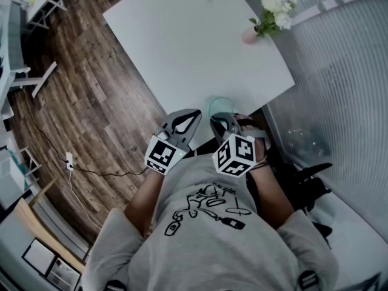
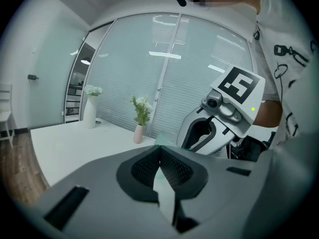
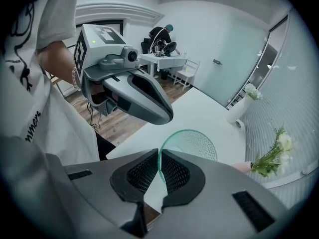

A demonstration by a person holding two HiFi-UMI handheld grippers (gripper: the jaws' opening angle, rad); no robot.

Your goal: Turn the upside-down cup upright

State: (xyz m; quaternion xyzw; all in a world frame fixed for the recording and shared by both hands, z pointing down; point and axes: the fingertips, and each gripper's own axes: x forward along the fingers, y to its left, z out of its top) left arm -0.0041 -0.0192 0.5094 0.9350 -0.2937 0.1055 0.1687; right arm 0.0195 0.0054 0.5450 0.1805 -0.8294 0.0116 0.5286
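Right gripper view shows the right gripper point(image 3: 159, 159) pinched narrow on the wall of the cup point(image 3: 194, 142): one pad sits inside the rim and the other outside, so only a thin strip of greenish, dimpled glass is held. The mouth faces the gripper, so the cup looks to me at least partly turned. I cannot tell whether its base rests on the table point(image 3: 209, 111) or hangs clear of it.

From the head view the cup point(image 1: 220, 107) sits at the near right corner of the table point(image 1: 194, 41), just far of the right gripper point(image 1: 223, 123). The left gripper point(image 1: 189, 119) is just to its left, jaws pressed together with nothing between them.

The main risk, as I judge it, is the grip itself. A smooth glass wall caught at one edge can pivot between the pads or slide out if the wrist rolls quickly. Being so close to the table's corner, a slipped cup could drop to the wooden floor point(image 1: 91, 96) and break. The closed left gripper is also near enough to knock the cup during the turn, and setting it down tilted could tip it over
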